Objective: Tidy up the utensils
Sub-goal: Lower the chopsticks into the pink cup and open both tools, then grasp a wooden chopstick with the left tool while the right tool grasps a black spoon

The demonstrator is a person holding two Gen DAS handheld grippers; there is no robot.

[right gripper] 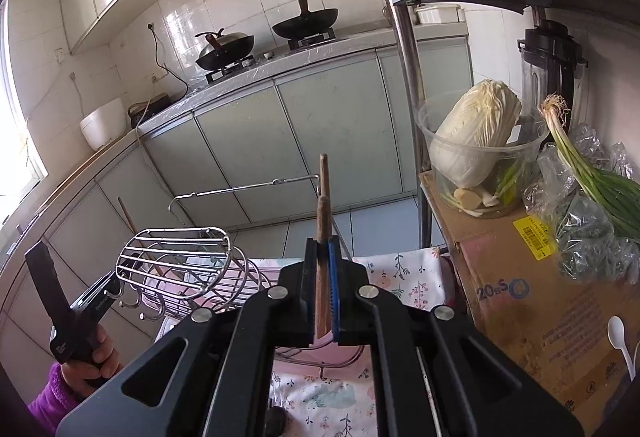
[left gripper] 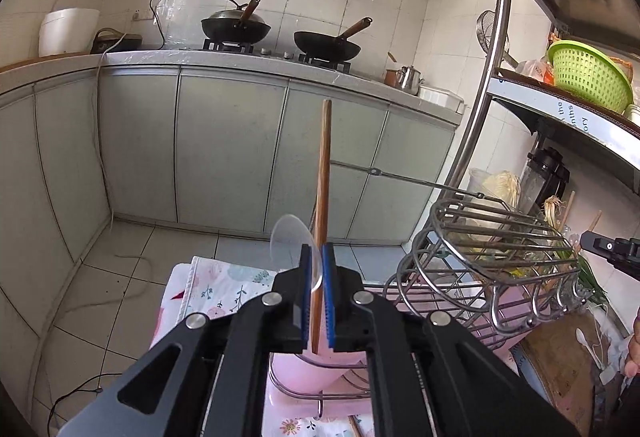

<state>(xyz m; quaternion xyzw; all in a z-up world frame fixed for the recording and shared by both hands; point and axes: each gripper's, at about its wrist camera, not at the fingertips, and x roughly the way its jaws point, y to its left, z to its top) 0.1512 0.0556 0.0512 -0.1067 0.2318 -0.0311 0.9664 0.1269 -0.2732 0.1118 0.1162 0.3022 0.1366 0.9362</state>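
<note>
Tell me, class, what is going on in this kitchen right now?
A person holds a two-finger gripper in each hand. The left gripper has a long brown wooden chopstick upright between its blue pads. The right gripper is shut on a pair of brown wooden chopsticks. Both hover over a silver wire utensil rack on a floral cloth.

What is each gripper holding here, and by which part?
Left gripper: one brown wooden chopstick stands between its pads near the lower end; a firm grip cannot be told. Right gripper: wooden chopsticks, clamped low.
</note>
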